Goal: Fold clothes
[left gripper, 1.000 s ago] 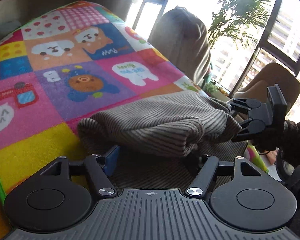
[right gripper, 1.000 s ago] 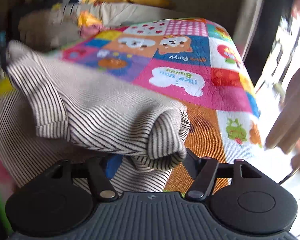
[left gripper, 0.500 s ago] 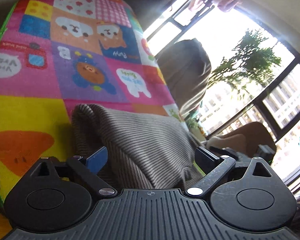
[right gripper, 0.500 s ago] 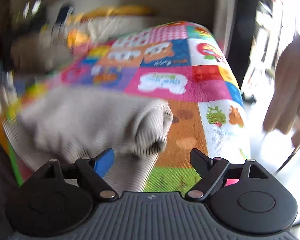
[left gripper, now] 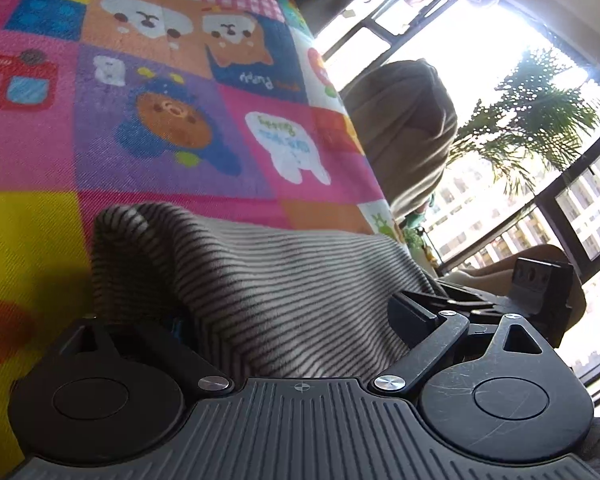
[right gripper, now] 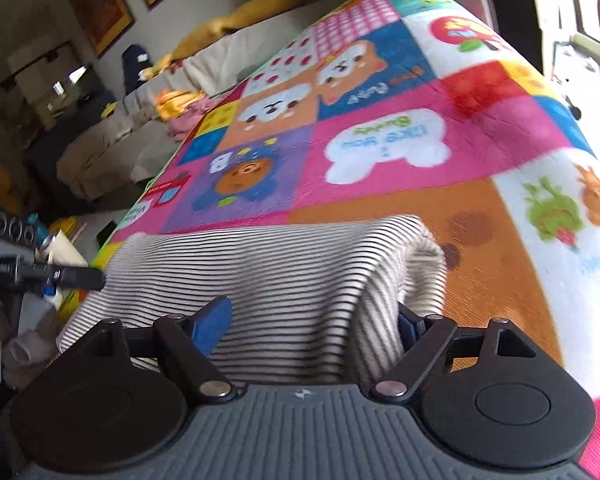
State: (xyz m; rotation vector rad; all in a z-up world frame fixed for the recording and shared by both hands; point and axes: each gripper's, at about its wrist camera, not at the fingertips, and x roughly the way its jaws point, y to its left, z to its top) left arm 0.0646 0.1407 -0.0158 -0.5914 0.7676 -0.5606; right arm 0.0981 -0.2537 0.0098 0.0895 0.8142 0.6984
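With both sets of jaws easing closed yet wide over the striped garment (right gripper: 284, 272), which lies at six o'clock on the patchwork mat (right gripper: 400, 128), I'd have the left gripper (left gripper: 292, 320) and right gripper (right gripper: 316, 320) nip edges evenly.

We see strong daylight thru the window (left gripper: 512, 92), blown out w/ glare. The mat (left gripper: 148, 128) sits in softer light, w/ shadow beside the striped garment (left gripper: 284, 280). Right wrist view: motion blur, dim room bkgd. Fisheye bends edges.
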